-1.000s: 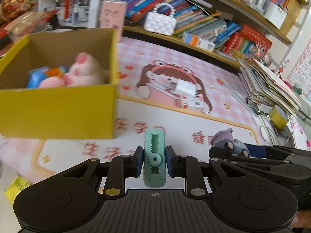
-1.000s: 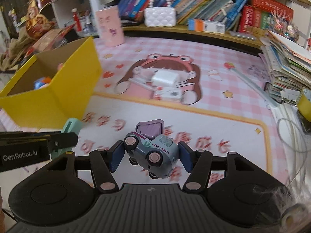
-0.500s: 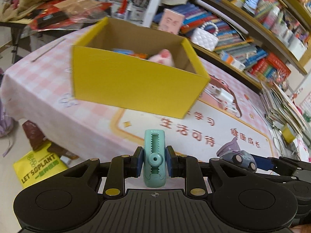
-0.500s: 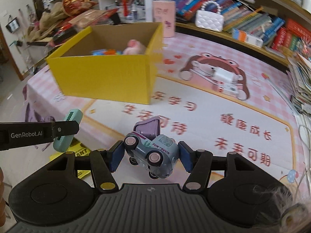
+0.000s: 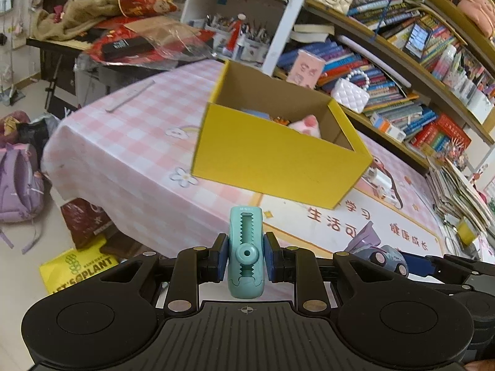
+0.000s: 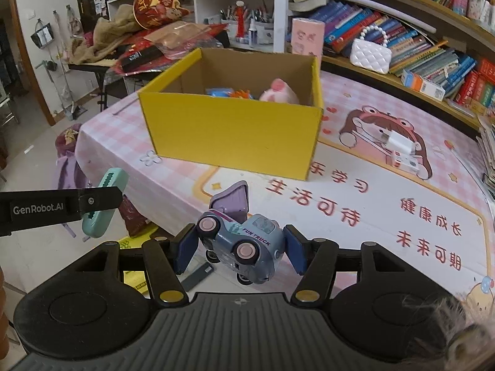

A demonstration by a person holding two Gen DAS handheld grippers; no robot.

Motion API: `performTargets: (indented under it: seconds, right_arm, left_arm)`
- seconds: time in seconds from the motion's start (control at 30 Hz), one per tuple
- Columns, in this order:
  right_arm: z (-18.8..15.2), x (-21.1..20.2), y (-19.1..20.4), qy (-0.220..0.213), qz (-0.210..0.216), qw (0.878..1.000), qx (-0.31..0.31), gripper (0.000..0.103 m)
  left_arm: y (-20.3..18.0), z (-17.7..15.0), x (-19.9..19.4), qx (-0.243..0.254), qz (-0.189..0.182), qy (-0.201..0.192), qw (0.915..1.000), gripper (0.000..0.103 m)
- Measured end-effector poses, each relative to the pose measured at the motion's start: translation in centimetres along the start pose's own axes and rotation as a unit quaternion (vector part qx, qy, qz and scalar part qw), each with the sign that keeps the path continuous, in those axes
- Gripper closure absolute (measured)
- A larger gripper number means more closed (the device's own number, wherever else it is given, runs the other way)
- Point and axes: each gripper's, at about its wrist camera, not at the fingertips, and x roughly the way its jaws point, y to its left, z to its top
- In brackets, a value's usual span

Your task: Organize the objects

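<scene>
- The left gripper (image 5: 246,255) has its blue-padded fingers (image 5: 221,258) pinching a mint-green plastic clip with a toothed slot (image 5: 246,255), held upright in the air before the near edge of the counter (image 5: 130,142).
- In the right wrist view the same clip (image 6: 104,202) shows at the left, clamped at the tip of the black left gripper, over the floor beside the counter.
- The right gripper (image 6: 239,252) has its fingers (image 6: 185,253) closed on a small grey-blue toy truck with pink wheels and a raised purple flap (image 6: 244,249), tilted, above the front part of the counter's pink cartoon mat (image 6: 386,204).
- An open yellow cardboard box (image 6: 235,133) stands on the counter beyond both grippers, well apart from them.
- Inside the box lie a pink plush toy (image 6: 278,91) by the right wall and blue and orange items (image 6: 229,92) beside it.
- A white charger block (image 6: 400,143) rests on the mat to the right of the box.
- A white quilted purse with a pearl handle (image 6: 371,54) sits on the bookshelf behind.
</scene>
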Motion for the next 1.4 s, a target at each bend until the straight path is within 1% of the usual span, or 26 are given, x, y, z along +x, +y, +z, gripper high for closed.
performTargets:
  seconds: [0.13,0.27,0.4,0.57,0.63,0.7,0.8,0.93,1.0,1.3,1.4]
  right_arm:
    - [0.8,-0.6,1.3,-0.021,0.007,1.0,-0.008,0.045]
    - [2.2,-1.4,1.9,-0.062,0.008,0.998,-0.015,0.045]
    - [4.8,-1.9,1.6,-0.105,0.0,0.994,-0.008,0.045]
    - [8.8,-1.9,0.1,-0.166,-0.016,0.986,-0.007,0.045]
    - [10.5,-1.2,-0.6,-0.184,-0.019,0.983,-0.01,0.045]
    - [12.1,-0.2,-1.2,-0.19,-0.021,0.981,-0.012,0.045]
    - [13.8,2.1,-1.7,-0.187,-0.019,0.982,-0.019,0.045]
    - [15.5,5.5,-2.2,-0.166,-0.01,0.985,-0.035,0.045]
    - [16.0,7.2,-2.5,-0.157,-0.013,0.986,-0.046,0.045]
    - [17.6,14.6,-4.0,-0.081,-0.006,0.994,-0.07,0.045]
    - [17.7,16.5,-4.1,-0.055,-0.001,0.995,-0.081,0.045]
  left_arm:
    - [0.5,0.8,-1.3,0.007,0.003,-0.024,0.9997,0.08]
    - [0.5,2.4,-2.2,0.011,-0.004,-0.053,0.9985,0.08]
    - [0.0,4.8,-2.4,0.008,-0.013,-0.089,0.9959,0.08]
    - [-1.4,8.1,-0.9,0.01,-0.013,-0.124,0.9921,0.08]
    - [-2.0,9.3,-0.2,0.013,-0.01,-0.132,0.9911,0.08]
    - [-2.6,10.3,1.0,0.016,-0.01,-0.132,0.9911,0.08]
    - [-3.4,11.6,3.2,0.024,-0.005,-0.129,0.9914,0.08]
    - [-4.0,13.2,6.4,0.028,0.004,-0.119,0.9925,0.081]
    - [-4.1,13.8,8.0,0.032,0.014,-0.11,0.9933,0.08]
    - [-3.8,14.8,13.6,0.035,0.045,-0.064,0.9963,0.08]
    - [-3.8,15.0,14.8,0.034,0.048,-0.05,0.997,0.08]
